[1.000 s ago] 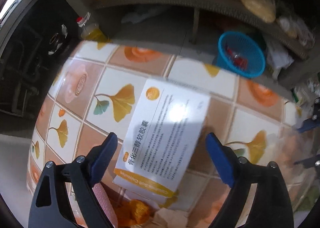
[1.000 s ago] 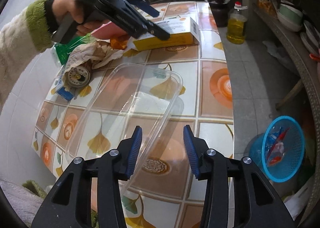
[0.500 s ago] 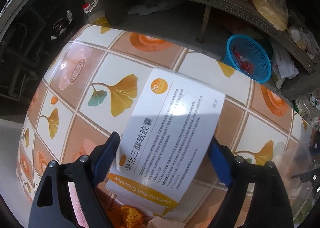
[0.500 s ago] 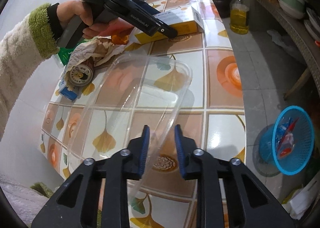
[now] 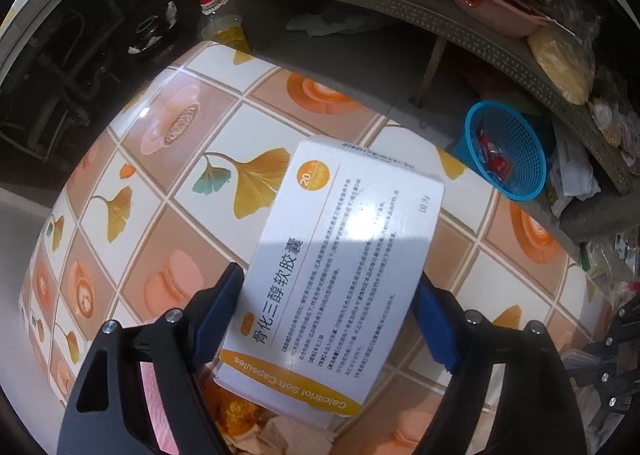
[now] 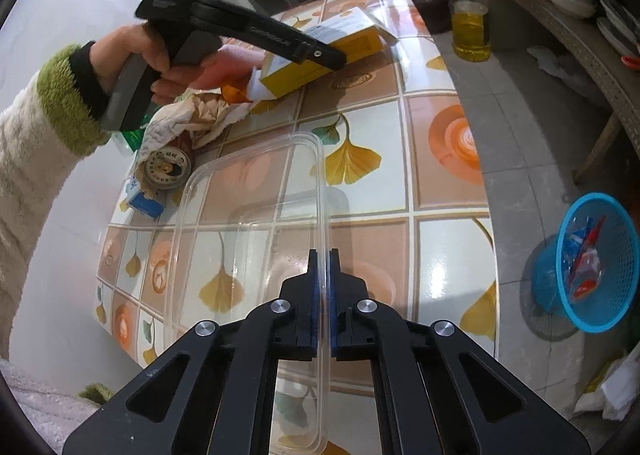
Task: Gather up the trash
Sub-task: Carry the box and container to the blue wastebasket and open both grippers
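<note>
- My left gripper (image 5: pixel 328 319) has just been closing its blue jaws around the white and orange cardboard medicine box (image 5: pixel 340 275); both pads now press its long sides, and in the right wrist view the box's far end is tilted up off the table
- My right gripper (image 6: pixel 323 275) has its jaws together, clamped on the thin rim of the clear rectangular plastic container (image 6: pixel 256 223); they have just been closing on it
- The container lies on the near part of the round table with its orange and ginkgo-leaf tile pattern (image 6: pixel 448 183), the box at the far left
- Crumpled beige paper (image 6: pixel 200 115), a round tin (image 6: pixel 166 169) and a small blue and white carton (image 6: pixel 146 203) lie at the table's left edge, near my left hand (image 6: pixel 160 59)
- The blue plastic mesh basket (image 6: pixel 600 263) stands on the floor to the right, red and blue wrappers inside
- A bottle of yellow oil (image 6: pixel 470 27) stands on the floor beyond the table
</note>
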